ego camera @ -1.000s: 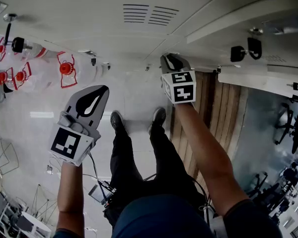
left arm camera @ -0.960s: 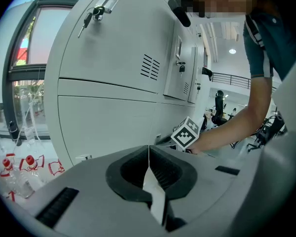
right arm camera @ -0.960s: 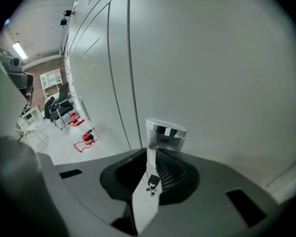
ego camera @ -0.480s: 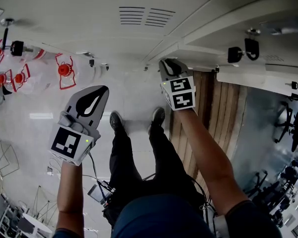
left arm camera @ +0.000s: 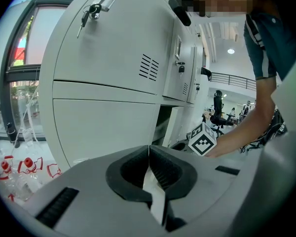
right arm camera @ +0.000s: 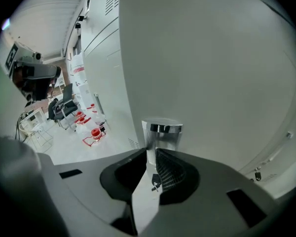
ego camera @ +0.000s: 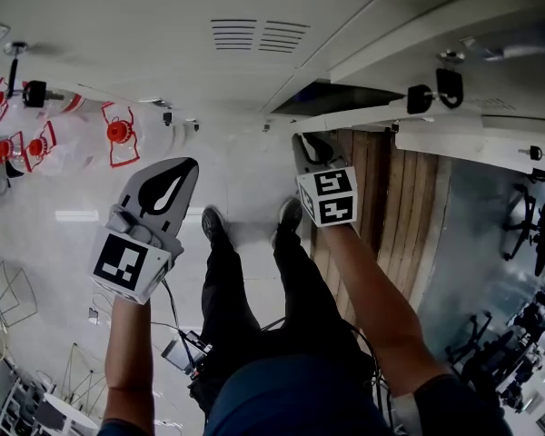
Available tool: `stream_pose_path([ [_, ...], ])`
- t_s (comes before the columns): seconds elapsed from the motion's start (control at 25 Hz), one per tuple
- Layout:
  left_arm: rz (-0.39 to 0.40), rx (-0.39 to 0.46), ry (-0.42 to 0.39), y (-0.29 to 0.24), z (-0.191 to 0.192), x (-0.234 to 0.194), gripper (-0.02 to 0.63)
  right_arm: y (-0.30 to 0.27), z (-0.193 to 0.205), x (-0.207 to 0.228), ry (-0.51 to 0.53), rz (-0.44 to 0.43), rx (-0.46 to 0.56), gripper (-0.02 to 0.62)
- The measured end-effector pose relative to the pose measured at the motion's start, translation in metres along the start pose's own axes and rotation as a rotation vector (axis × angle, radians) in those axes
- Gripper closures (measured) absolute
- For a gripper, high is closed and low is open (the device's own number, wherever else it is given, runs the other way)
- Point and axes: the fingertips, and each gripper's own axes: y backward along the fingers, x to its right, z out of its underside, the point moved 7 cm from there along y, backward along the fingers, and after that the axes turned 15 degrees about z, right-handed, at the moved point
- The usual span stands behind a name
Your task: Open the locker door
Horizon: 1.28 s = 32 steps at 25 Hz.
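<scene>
My right gripper is clamped narrow on the chrome knob of the locker door, with the pads pressing the knob's shaft from both sides. In the head view this gripper sits low against the bank of grey lockers. The door stands ajar there, and a dark gap shows between its top edge and the cabinet. My left gripper has its jaws together with nothing between them. It hangs apart from the lockers, left of my legs, over the pale floor. Its view looks onto a neighbouring locker front with a slotted vent and keys hanging in its lock. Red-capped clear bottles sit on the floor beside the lockers at the left.
</scene>
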Motion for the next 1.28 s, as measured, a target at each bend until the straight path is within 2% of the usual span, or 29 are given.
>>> stream_pose_path([
  [0.04, 0.000, 0.000, 0.000, 0.001, 0.000, 0.000, 0.586, 0.002, 0.002, -0.001, -0.013, 0.010, -0.005, 0.551],
  [0.08, -0.001, 0.000, -0.001, 0.001, 0.000, 0.000, 0.586, 0.002, 0.003, -0.002, -0.024, 0.018, -0.010, 0.516],
  [0.16, 0.000, -0.003, -0.001, 0.002, 0.001, 0.001, 0.586, 0.002, 0.003, -0.007, -0.057, 0.031, -0.018, 0.392],
  [0.2, 0.001, -0.004, 0.000, 0.002, 0.001, 0.001, 0.586, 0.002, 0.001, -0.008, -0.081, 0.042, -0.019, 0.362],
  [0.4, 0.012, -0.006, -0.002, 0.001, 0.003, 0.006, 0.586, -0.011, -0.014, -0.006, -0.225, 0.145, -0.008, 0.362],
  [0.52, 0.014, -0.003, -0.002, 0.003, 0.001, 0.008, 0.586, -0.011, -0.021, 0.013, -0.360, 0.256, 0.026, 0.376],
  [0.56, 0.013, -0.001, -0.003, 0.005, 0.000, 0.007, 0.586, -0.008, -0.022, 0.023, -0.392, 0.297, 0.038, 0.432],
  [0.6, 0.012, 0.001, -0.004, 0.007, 0.000, 0.007, 0.586, -0.004, -0.022, 0.032, -0.401, 0.330, 0.047, 0.520],
  [0.64, 0.010, 0.001, -0.004, 0.009, 0.000, 0.007, 0.586, -0.002, -0.021, 0.038, -0.388, 0.344, 0.049, 0.520],
  [0.72, 0.008, -0.001, -0.003, 0.012, 0.001, 0.007, 0.586, -0.001, -0.017, 0.038, -0.323, 0.295, 0.022, 0.520],
  [0.8, 0.008, -0.010, -0.001, 0.014, 0.004, 0.007, 0.586, -0.004, -0.011, 0.021, -0.255, 0.168, -0.020, 0.452],
  [0.88, 0.011, -0.016, 0.005, 0.013, 0.007, 0.008, 0.586, -0.007, -0.008, -0.001, -0.197, 0.052, -0.032, 0.446],
  [0.92, 0.014, -0.015, 0.006, 0.011, 0.007, 0.009, 0.586, -0.009, -0.009, -0.010, -0.166, 0.022, -0.025, 0.446],
  [1.04, 0.017, -0.010, 0.011, 0.009, 0.008, 0.012, 0.586, -0.020, -0.021, -0.016, -0.117, 0.042, 0.014, 0.446],
  [1.16, 0.012, -0.007, 0.014, 0.010, 0.009, 0.012, 0.586, -0.031, -0.035, -0.009, -0.133, 0.083, 0.032, 0.437],
  [1.28, 0.013, -0.009, 0.013, 0.010, 0.010, 0.013, 0.586, -0.037, -0.045, -0.006, -0.127, 0.073, 0.031, 0.436],
])
